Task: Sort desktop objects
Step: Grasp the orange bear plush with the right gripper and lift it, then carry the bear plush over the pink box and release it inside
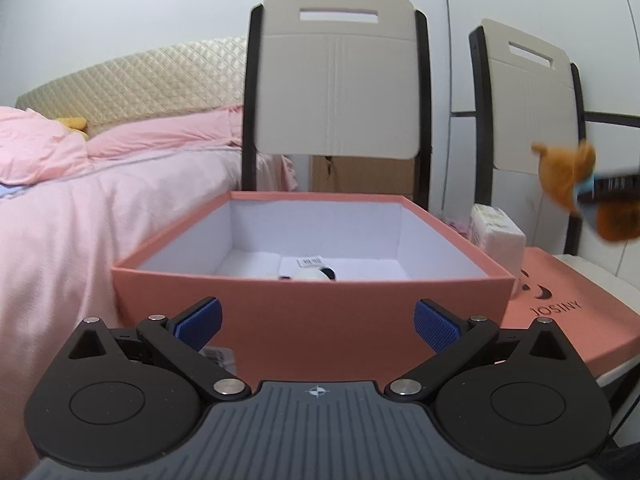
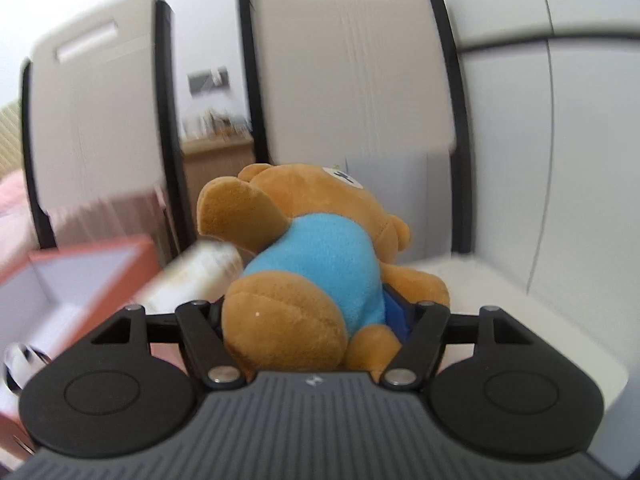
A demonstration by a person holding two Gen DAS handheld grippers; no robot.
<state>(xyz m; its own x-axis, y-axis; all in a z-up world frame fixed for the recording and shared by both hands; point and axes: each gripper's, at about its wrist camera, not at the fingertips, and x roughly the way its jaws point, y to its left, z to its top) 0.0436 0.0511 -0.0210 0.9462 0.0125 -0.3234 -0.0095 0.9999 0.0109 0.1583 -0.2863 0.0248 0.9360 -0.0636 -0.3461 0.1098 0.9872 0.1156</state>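
Note:
An open salmon-pink box (image 1: pixel 312 320) with a white inside stands just ahead of my left gripper (image 1: pixel 318 326), which is open and empty before its near wall. A small black-and-white item (image 1: pixel 316 274) lies on the box floor. My right gripper (image 2: pixel 320 312) is shut on a brown plush bear in a blue shirt (image 2: pixel 316 252) and holds it in the air. The bear and right gripper show at the right edge of the left wrist view (image 1: pixel 576 184). The box shows blurred at the left of the right wrist view (image 2: pixel 80 276).
The pink box lid (image 1: pixel 560 320) marked JOSINY lies right of the box on a white table (image 2: pixel 520 320). A white wrapped pack (image 1: pixel 500 236) stands behind it. Two beige chair backs (image 1: pixel 340 76) rise beyond the table. A pink bed (image 1: pixel 80 200) lies left.

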